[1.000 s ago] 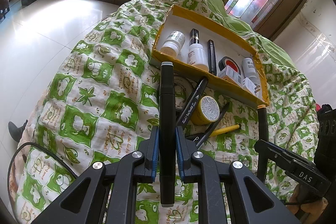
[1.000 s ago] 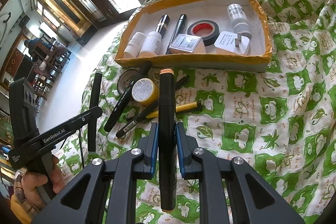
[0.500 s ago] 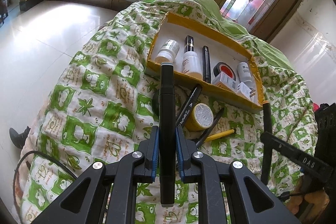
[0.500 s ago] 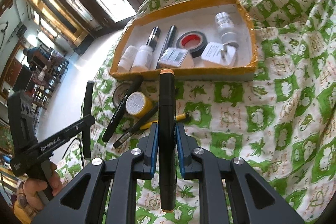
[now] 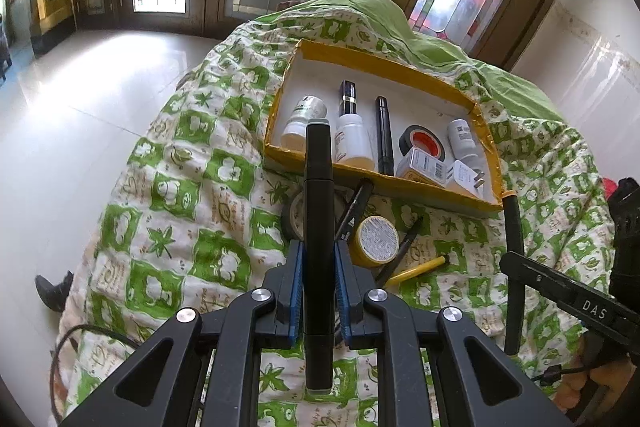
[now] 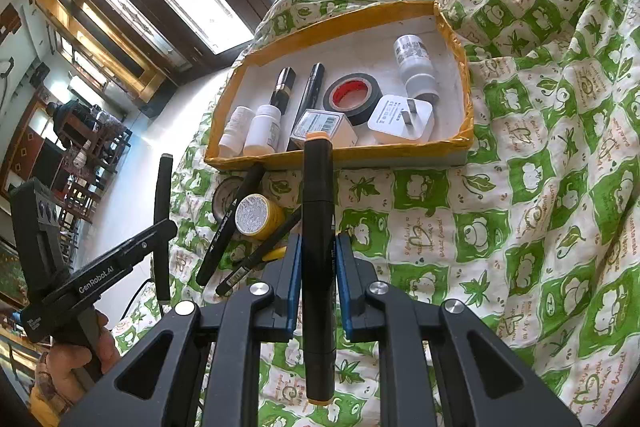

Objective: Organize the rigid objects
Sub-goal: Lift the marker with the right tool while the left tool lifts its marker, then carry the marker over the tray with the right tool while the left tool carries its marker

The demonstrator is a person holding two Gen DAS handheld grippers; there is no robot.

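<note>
My left gripper (image 5: 318, 291) is shut on a black marker with a grey cap (image 5: 318, 211), held above the quilt, pointing at the yellow-rimmed box (image 5: 280, 153). My right gripper (image 6: 318, 291) is shut on a black marker with an orange cap (image 6: 317, 227), also above the quilt, pointing at the box (image 6: 340, 157). The box holds white bottles (image 6: 262, 131), a lipstick, a black pen, a tape roll (image 6: 352, 93), a small carton and a charger (image 6: 402, 119). Each gripper shows in the other's view, the right one (image 5: 514, 267) and the left one (image 6: 162, 227).
On the green-and-white quilt (image 6: 520, 207) before the box lie a yellow tape roll (image 6: 258, 217), a grey tape roll (image 5: 294, 215), black markers (image 6: 230, 227) and a yellow pen (image 5: 416, 267). The bed edge drops to a white floor (image 5: 80, 115) on the left.
Both grippers, each still holding its marker, have risen and drawn back from the box, which now looks smaller and farther in both views.
</note>
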